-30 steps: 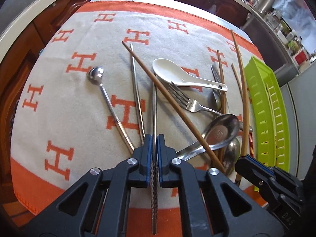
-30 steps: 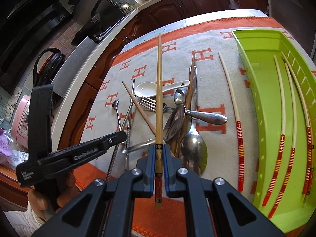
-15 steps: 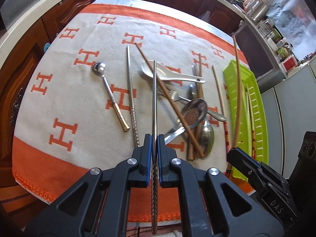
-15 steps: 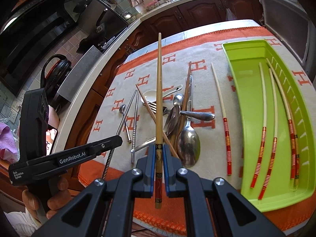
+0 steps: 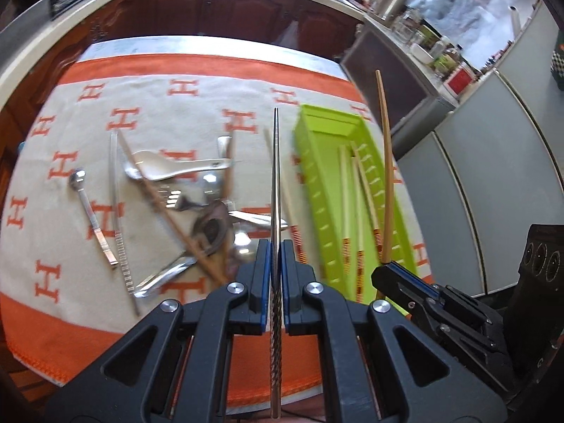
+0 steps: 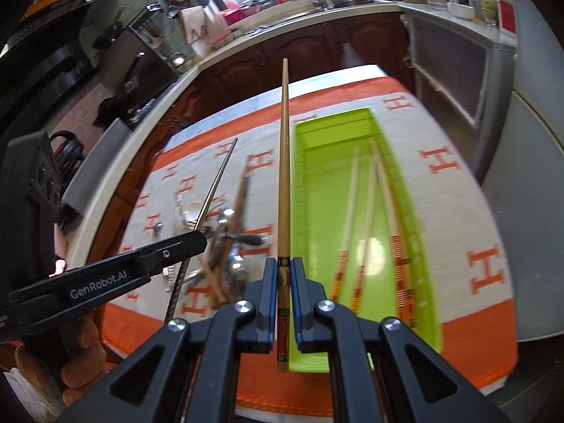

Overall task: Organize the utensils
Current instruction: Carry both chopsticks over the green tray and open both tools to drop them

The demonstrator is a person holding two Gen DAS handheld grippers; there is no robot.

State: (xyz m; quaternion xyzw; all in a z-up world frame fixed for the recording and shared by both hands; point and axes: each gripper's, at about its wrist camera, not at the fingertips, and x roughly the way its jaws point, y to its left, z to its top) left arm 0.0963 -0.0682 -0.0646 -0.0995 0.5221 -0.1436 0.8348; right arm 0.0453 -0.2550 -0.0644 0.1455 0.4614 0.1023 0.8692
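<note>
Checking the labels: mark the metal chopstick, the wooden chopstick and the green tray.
metal chopstick point(image 5: 275, 183), left wrist view, smooth shaft ahead of the fingers.
wooden chopstick point(image 6: 284, 176), right wrist view, mid shaft.
green tray point(image 6: 317, 176), right wrist view, bare floor.

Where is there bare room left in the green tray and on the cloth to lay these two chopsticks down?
The green tray is bare along its left half, between its left wall and the three chopsticks bunched on the right. The cloth right of the tray is bare too. Left of the tray, the utensil pile crowds the cloth.
</note>
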